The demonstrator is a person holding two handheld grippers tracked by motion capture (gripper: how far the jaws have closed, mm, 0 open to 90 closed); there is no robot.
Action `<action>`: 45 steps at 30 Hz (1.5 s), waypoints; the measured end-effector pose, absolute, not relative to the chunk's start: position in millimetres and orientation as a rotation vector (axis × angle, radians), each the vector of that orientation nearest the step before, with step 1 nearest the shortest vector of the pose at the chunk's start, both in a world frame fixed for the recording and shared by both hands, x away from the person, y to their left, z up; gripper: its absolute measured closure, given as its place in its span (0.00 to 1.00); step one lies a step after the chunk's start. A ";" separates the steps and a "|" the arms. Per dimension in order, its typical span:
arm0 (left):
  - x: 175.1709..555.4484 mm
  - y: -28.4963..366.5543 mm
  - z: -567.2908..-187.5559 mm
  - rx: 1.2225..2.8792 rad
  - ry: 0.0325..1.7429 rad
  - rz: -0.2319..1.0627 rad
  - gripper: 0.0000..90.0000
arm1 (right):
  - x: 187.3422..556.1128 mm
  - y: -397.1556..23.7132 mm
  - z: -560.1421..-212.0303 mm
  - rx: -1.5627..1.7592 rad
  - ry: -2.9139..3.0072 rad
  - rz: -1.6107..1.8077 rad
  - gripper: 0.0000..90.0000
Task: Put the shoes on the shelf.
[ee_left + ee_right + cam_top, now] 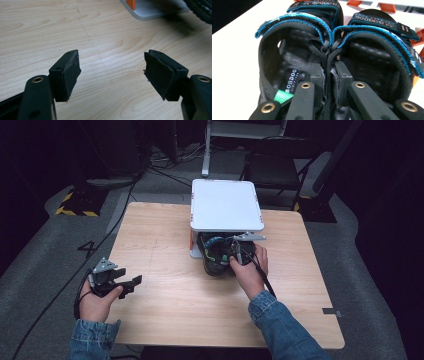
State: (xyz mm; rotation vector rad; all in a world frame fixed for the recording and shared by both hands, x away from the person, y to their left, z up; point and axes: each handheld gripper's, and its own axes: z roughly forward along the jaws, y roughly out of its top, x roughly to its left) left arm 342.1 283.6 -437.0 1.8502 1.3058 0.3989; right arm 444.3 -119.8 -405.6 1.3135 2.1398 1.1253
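The pair of black sandals with blue-edged straps [216,254] sat at the table's twelve-o'clock side, toes pushed under the white two-tier shoe rack [226,205], heels still jutting out toward the person. The right gripper [239,251] had its jaws pressed together on the touching inner walls of the two sandals [329,50], one jaw inside each shoe, so both were pinched as one bundle. Seen from the right gripper view, the sandals rested on the rack's white lower shelf [234,45].

The left gripper [131,282] lay idle at about eight o'clock on the wooden table [165,285], its jaws spread wide over bare wood and holding nothing.

By my reading, the placing was nearly done: the pair had reached the lower shelf, and what remained was pushing it fully in, if needed, then letting go and drawing the hand back.
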 end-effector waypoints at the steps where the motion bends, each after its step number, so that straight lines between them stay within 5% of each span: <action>1: 342.2 285.0 -436.9 1.850 1.307 0.397 0.31 | 448.7 -118.7 -407.6 1.314 2.130 1.122 0.89; 15: 343.9 284.9 -439.3 1.851 1.304 0.391 0.31 | 497.6 -99.5 -441.5 1.361 2.047 1.076 0.89; 29: 345.8 280.7 -442.1 1.866 1.305 0.378 0.31 | 506.3 -90.8 -451.6 1.273 2.005 1.023 0.89; 40: 346.8 277.3 -442.3 1.880 1.292 0.371 0.31 | 507.6 -93.2 -457.6 1.161 1.990 0.989 0.79; 42: 347.3 275.8 -442.3 1.874 1.295 0.369 0.31 | 507.3 -94.8 -457.1 1.164 1.987 1.002 0.73; 43: 348.8 275.1 -442.2 1.879 1.288 0.367 0.31 | 507.1 -97.2 -456.1 1.119 1.899 1.065 0.61; 45: 350.9 273.2 -442.2 1.882 1.288 0.369 0.31 | 505.1 -101.1 -450.0 1.126 1.891 1.081 0.60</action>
